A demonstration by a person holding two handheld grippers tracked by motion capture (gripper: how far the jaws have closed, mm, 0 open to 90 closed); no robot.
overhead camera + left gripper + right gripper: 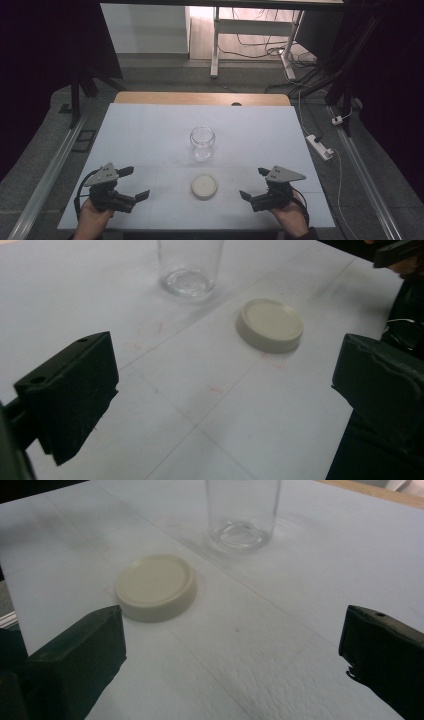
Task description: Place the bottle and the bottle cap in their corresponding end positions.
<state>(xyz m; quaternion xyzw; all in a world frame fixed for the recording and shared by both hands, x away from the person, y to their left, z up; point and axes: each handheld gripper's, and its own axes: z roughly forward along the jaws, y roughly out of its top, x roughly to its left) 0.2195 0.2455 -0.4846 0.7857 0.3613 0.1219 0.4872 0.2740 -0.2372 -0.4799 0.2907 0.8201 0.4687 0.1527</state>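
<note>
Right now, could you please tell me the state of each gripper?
Left gripper: open, holding nothing, left of the lid.
Right gripper: open, holding nothing, right of the lid.

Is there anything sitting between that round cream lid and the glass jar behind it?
No. In the high view, bare white table separates the cream lid from the glass jar; both gripper views show the same bare gap.

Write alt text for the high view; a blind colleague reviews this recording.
A clear glass jar stands open mid-table, its cream lid lying flat just in front of it. The left gripper and right gripper, each hand-held with fingers open, flank the lid on the white table, touching nothing.
</note>
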